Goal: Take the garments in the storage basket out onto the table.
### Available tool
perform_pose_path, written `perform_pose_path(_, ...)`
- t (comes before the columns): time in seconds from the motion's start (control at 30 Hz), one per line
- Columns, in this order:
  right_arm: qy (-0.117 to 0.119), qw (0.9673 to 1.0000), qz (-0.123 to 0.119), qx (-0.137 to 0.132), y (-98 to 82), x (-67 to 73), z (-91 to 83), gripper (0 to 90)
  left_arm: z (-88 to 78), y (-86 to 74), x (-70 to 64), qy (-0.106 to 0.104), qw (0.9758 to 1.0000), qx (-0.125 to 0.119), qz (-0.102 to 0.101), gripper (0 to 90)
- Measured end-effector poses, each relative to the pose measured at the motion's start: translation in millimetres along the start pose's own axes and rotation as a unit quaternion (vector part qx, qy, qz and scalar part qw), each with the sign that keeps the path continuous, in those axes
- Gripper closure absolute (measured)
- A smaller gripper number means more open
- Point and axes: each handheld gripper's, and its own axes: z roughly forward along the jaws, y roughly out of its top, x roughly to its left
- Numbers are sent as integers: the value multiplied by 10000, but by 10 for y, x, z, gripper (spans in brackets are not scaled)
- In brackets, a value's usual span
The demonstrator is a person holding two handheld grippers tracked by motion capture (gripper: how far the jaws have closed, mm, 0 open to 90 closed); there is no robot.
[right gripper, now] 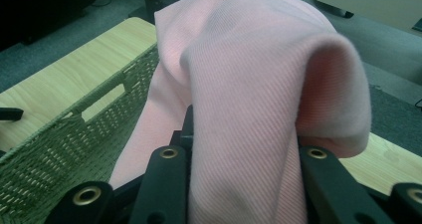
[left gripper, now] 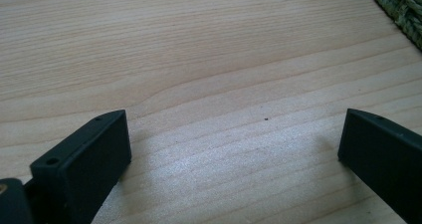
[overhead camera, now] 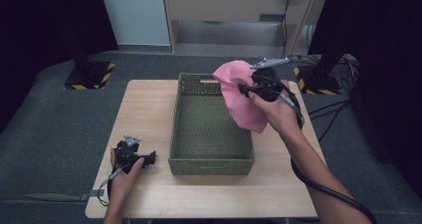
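Note:
A pink cloth [overhead camera: 241, 97] hangs over the far right corner of a green woven basket [overhead camera: 211, 160] in the middle of the wooden table [overhead camera: 149, 104]. My right gripper [overhead camera: 247, 88] is shut on the cloth and holds it up in the air. In the right gripper view the pink cloth [right gripper: 259, 99] drapes over both jaws and hides their tips, with the basket [right gripper: 59, 149] below at the left. My left gripper [overhead camera: 151, 157] rests on the table left of the basket, near the front edge. Its jaws stand wide open over bare wood [left gripper: 214, 84], with nothing between them.
The basket's inside looks bare where the cloth does not cover it. A corner of its weave [left gripper: 400, 7] lies just past my left gripper. Dark stands with yellow-black bases [overhead camera: 89, 74] sit on the grey floor behind the table. A thick cable [overhead camera: 323, 186] trails from my right gripper.

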Motion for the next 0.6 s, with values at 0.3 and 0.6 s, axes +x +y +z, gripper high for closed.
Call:
perform_pose_path(0.3, -114, 9999, 72, -24, -14, -124, -90, 690, 0, 0, 0, 0, 10000, 0, 1, 0)
perform_pose_path(0.6, -224, 9997, 98, -9, -32, -219, -143, 689, 0, 0, 0, 0, 10000, 1, 2, 0)
